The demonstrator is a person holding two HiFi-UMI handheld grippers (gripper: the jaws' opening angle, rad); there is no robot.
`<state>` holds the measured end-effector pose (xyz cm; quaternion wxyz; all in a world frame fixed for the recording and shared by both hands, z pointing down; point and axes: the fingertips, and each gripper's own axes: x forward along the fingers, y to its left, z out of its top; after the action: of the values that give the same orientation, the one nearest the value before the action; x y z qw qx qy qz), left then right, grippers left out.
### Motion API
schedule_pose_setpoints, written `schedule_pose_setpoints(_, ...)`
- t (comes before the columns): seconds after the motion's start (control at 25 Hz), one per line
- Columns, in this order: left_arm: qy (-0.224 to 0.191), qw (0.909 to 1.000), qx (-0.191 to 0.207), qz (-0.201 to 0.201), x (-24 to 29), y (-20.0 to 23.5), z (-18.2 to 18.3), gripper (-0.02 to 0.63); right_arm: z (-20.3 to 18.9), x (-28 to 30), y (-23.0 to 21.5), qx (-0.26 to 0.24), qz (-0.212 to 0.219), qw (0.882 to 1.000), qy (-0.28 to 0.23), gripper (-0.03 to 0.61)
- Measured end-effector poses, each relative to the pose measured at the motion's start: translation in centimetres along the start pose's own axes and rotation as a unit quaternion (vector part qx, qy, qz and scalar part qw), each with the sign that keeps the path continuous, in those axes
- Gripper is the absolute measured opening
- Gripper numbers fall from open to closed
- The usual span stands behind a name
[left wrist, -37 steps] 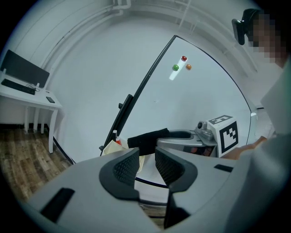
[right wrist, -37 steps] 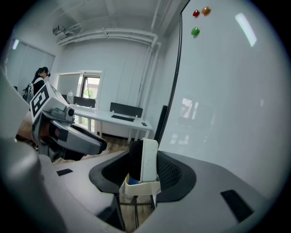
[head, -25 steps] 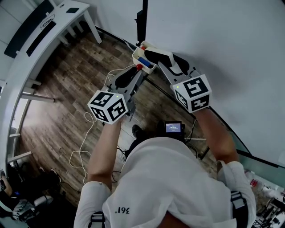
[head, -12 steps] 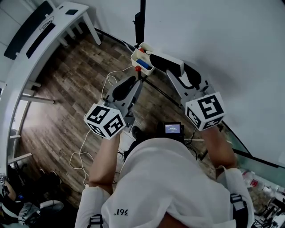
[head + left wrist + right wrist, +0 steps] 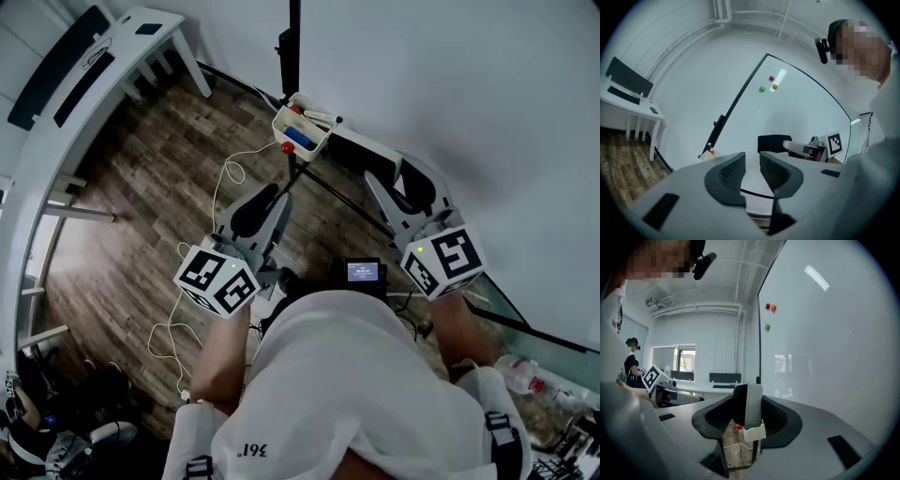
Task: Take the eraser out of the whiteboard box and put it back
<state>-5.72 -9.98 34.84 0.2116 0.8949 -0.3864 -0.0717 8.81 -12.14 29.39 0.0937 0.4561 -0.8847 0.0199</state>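
In the middle of the right gripper view, clamps the eraser (image 5: pixel 749 406) between the jaws of the right gripper (image 5: pixel 747 401), set wide to take its dark felt face and pale back. Shows it end-on there, standing upright. In the head view, lays its long axis from the jaws toward the upper left of the frame, straight at the whiteboard box (image 5: pixel 757 433). Places that box just under the eraser's lower end in the right gripper view, so ahead of the jaws and lower, apart from the eraser, at the lower edge of the whiteboard (image 5: pixel 825 357). Calls, as a judgement, for a push forward and down along that same axis. Keeps the left gripper (image 5: pixel 751 169) at lower left in the head view, jaws narrowly parted on nothing, about as near the box yet empty.
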Motion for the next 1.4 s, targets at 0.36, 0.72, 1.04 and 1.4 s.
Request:
schedule_pose_setpoints(0.36,0.013,0.9997,-0.016,0.012,-1.3,0.0,-1.6,0.101,-1.4,-1.7,-0.5,0.026,-0.01,1.0,0.01,0.192)
schedule_pose_setpoints(0.72,0.02,0.9995,-0.021,0.013,-1.5,-0.1,-2.1,0.101,-2.1,-2.5,-0.5,0.038,-0.01,0.999,0.018,0.193)
schedule_pose_setpoints(1.04,0.024,0.9995,-0.019,0.008,-1.6,-0.2,-2.5,0.101,-2.8,-2.8,-0.7,0.049,-0.015,0.998,0.023,0.193)
schedule_pose_setpoints(1.4,0.026,0.9993,-0.023,0.014,-1.5,0.0,-2.4,0.101,-2.7,-2.6,-1.0,0.049,-0.017,0.998,0.022,0.193)
